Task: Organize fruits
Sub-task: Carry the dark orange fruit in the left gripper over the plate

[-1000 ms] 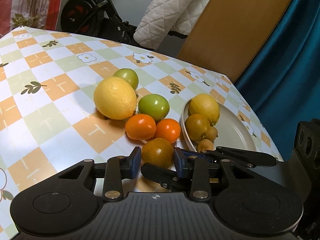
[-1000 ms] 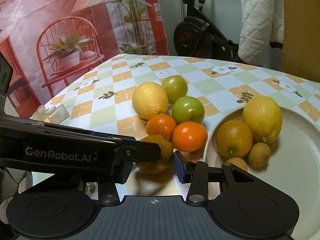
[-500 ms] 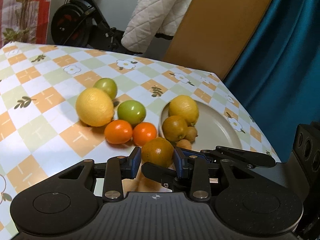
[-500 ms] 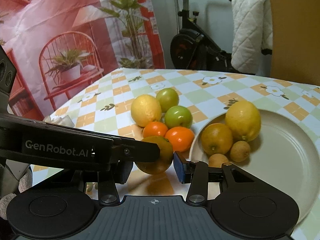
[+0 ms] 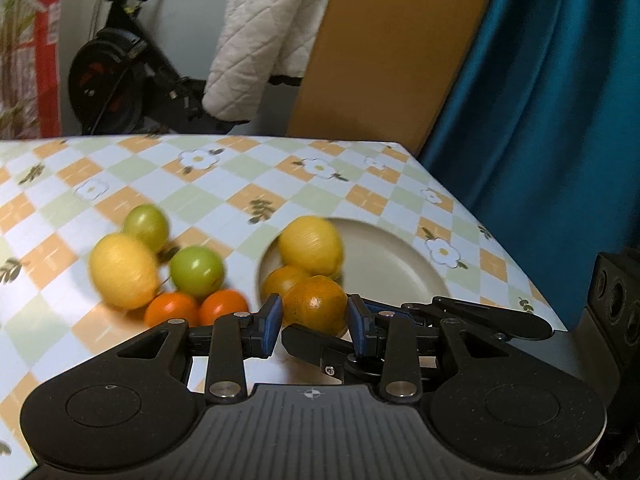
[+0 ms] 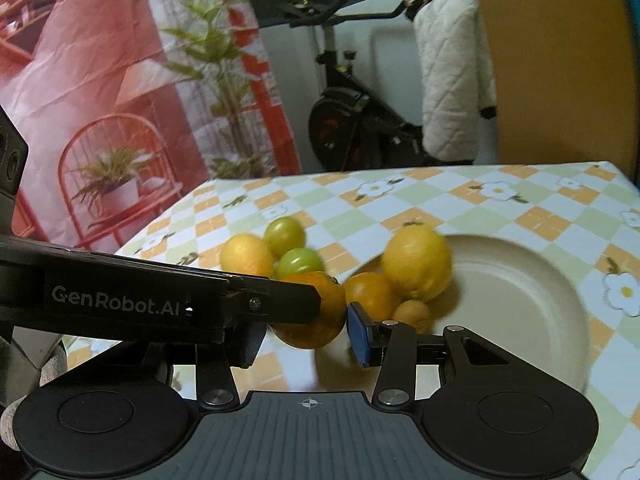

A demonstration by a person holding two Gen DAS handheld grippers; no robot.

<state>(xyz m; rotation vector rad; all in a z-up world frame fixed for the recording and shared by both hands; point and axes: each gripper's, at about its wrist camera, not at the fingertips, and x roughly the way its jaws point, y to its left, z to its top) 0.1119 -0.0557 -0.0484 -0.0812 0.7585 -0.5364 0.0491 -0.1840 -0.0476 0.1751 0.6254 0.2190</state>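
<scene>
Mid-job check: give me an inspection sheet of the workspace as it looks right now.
Surface: checked tablecloth, beige plate on it.
Job's things: on the plate, a plate lemon, a dull orange fruit and a small brown fruit; on the cloth, a loose lemon, two green fruits and two small oranges.
Clutter: nothing seen.
Grippers: left gripper is shut on the held orange; right gripper brackets the same fruit, contact partly hidden.
Cables: nothing seen.
Surroundings: exercise bike, quilted jacket, teal curtain.
</scene>
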